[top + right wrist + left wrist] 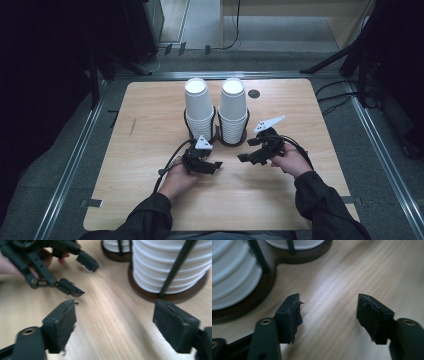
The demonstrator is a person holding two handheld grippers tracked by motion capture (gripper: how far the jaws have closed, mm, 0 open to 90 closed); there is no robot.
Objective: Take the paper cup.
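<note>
On the wooden tabletop (150, 130) stand 2 stacks of white paper cups, each in a round dark holder with thin black rods; the left cup stack (199, 107) and the right cup stack (233, 105) stand side by side, just beyond both hands. The left gripper (214, 166) is held low over the tabletop, near the base of the left cup stack but apart from it; its jaws are spread wide, with only bare wood between them. The right gripper (243, 151) is near the base of the right cup stack (172, 262); its jaws are also spread wide and hold nothing. In the right gripper view, the left gripper (82, 277) is just in front, its jaws apart.
</note>
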